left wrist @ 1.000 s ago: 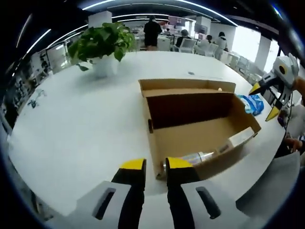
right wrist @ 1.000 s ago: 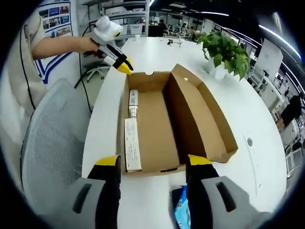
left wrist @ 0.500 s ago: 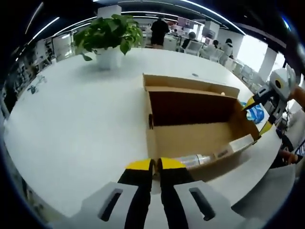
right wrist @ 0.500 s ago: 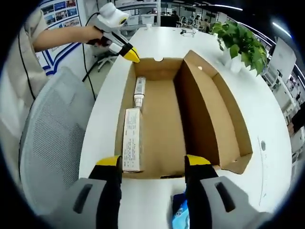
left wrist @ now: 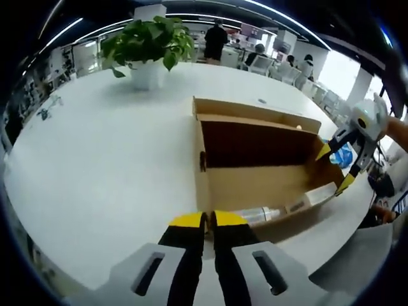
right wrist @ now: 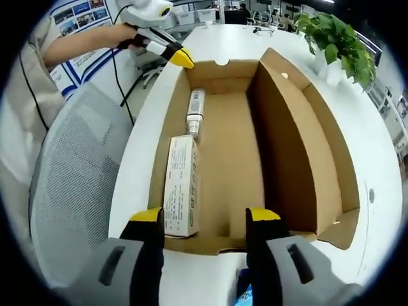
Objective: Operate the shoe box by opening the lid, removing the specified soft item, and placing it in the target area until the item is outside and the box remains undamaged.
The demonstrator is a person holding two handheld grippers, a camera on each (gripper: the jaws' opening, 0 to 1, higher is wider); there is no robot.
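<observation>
The box (right wrist: 255,159) sat open on the tabletop (left wrist: 95,159). The left claw (left wrist: 203,221) was pinched together at the box's near wall, likely to hold it steady. The right claw (right wrist: 203,217) hung wide apart over the box end, ready to reach the tube (right wrist: 194,111) inside.

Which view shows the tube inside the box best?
The right gripper view: it looks down on the whole tube beside the carton. In the left gripper view, the tube lies low against the box wall.
</observation>
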